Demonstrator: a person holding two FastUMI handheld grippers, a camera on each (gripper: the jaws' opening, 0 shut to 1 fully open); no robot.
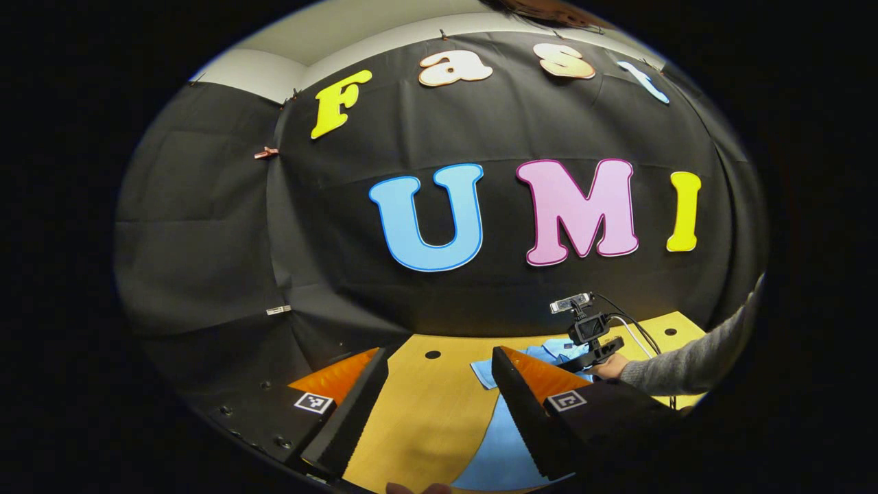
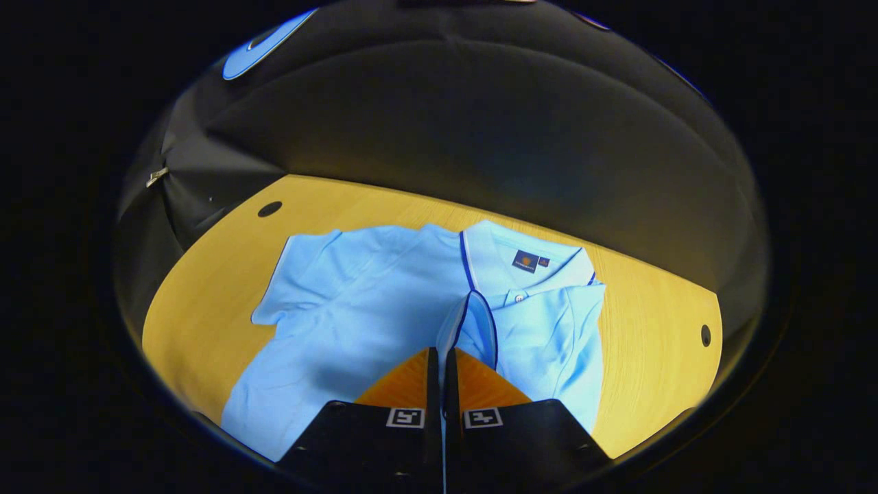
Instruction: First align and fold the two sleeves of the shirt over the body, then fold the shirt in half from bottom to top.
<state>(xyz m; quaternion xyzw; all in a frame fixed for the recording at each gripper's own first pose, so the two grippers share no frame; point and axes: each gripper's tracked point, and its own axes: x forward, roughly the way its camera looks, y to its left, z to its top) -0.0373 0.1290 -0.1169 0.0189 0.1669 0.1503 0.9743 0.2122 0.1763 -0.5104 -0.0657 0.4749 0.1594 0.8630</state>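
Note:
A light blue polo shirt (image 2: 357, 309) lies face up on the wooden table (image 2: 206, 288), collar (image 2: 521, 264) towards the far wall. In the right gripper view, my right gripper (image 2: 442, 351) is shut on the dark-trimmed cuff of one sleeve (image 2: 473, 319), held up over the chest below the collar. The other sleeve (image 2: 302, 274) lies spread flat to the left. In the left gripper view, my left gripper (image 1: 440, 353) stands open above the table, nothing between its fingers, with part of the shirt (image 1: 501, 446) beneath its right finger. Farther off, a hand holds the right gripper (image 1: 590, 336).
A grey sleeve (image 1: 686, 363) reaches in from the right. The table (image 1: 425, 412) has small round holes (image 2: 269, 208) near its corners. Black cloth walls close off the back and the left side.

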